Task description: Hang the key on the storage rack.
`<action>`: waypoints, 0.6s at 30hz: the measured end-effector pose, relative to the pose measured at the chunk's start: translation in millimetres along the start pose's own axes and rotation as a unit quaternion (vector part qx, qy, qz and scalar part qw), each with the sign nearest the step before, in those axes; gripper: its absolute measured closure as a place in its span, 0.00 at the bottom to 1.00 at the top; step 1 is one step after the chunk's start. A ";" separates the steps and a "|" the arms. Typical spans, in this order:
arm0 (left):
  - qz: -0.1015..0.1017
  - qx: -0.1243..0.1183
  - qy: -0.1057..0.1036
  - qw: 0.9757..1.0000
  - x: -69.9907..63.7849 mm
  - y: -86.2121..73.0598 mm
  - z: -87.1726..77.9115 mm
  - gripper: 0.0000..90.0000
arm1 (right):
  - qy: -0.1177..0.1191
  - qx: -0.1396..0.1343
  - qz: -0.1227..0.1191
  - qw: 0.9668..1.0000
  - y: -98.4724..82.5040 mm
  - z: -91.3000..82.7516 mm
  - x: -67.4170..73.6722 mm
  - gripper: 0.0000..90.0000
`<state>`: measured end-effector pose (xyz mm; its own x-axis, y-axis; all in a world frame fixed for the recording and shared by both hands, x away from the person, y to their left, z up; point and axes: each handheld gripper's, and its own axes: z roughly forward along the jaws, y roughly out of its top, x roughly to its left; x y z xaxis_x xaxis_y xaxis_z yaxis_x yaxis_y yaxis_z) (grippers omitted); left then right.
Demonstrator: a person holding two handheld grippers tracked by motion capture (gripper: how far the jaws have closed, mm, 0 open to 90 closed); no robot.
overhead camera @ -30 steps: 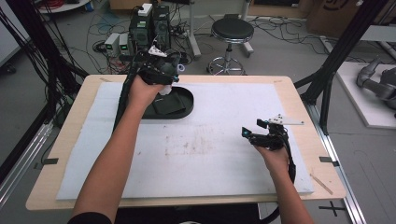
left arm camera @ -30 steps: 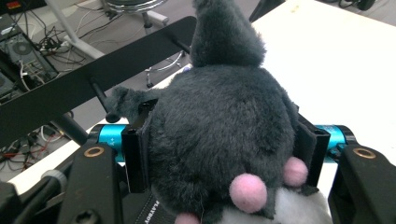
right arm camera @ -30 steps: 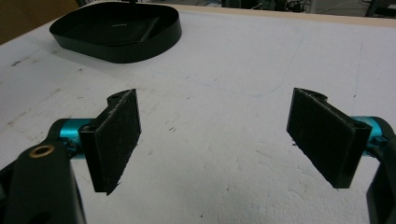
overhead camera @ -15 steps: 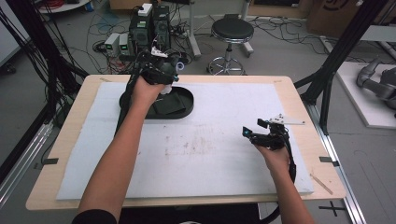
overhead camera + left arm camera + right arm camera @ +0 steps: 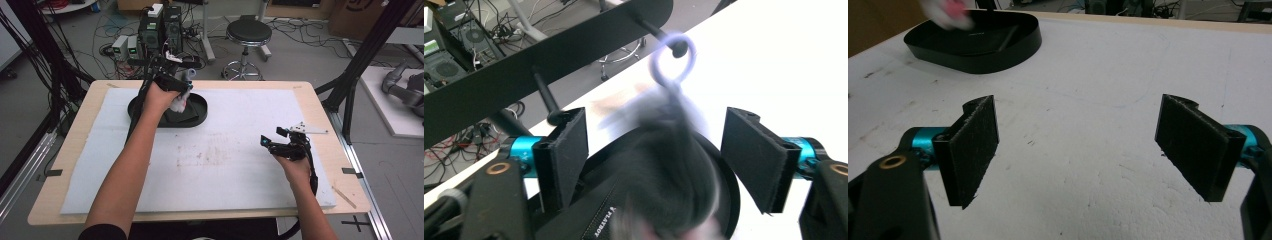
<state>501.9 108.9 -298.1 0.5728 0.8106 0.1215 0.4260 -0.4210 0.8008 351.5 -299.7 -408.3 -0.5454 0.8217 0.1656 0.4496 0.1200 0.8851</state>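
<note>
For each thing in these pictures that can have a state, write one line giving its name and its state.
Left hand-held gripper: jaws just opened, pads clear of the toy.
Small grey-and-white fluffy toy with a loop on top: blurred, between the open jaws above the tray, touching neither pad.
Black oval plastic tray: upright on the white foam mat.
Right hand-held gripper: open, nothing between its jaws, above the mat.

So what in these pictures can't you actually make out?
- Thing between the left tongs, left gripper view: motion blur; a pale ring tops a dark, fuzzy shape.
- Same thing, high view: the hand covers most of it.
- Black tray, right gripper view: a blurred white-pink smear hides its far corner.
- Tray contents: too dark.
</note>
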 end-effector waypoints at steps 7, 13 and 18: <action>-0.002 -0.002 0.002 1.000 -2.8 -2.9 -2.0 0.27 | 0.001 0.000 0.000 1.000 0.1 0.0 0.1 0.20; -0.004 -0.011 -0.006 1.000 -4.3 -5.6 -7.5 0.26 | 0.001 -0.001 0.003 1.000 0.2 -0.2 0.0 0.20; -0.001 -0.017 -0.015 1.000 -6.6 -4.6 -12.7 0.26 | 0.001 -0.001 0.001 1.000 0.3 -0.2 0.3 0.20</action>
<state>487.2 110.7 -295.1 0.5933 0.7984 0.1026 0.4033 -0.4051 0.8205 351.4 -299.5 -407.8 -0.5461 0.8208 0.1675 0.4488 0.1178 0.8859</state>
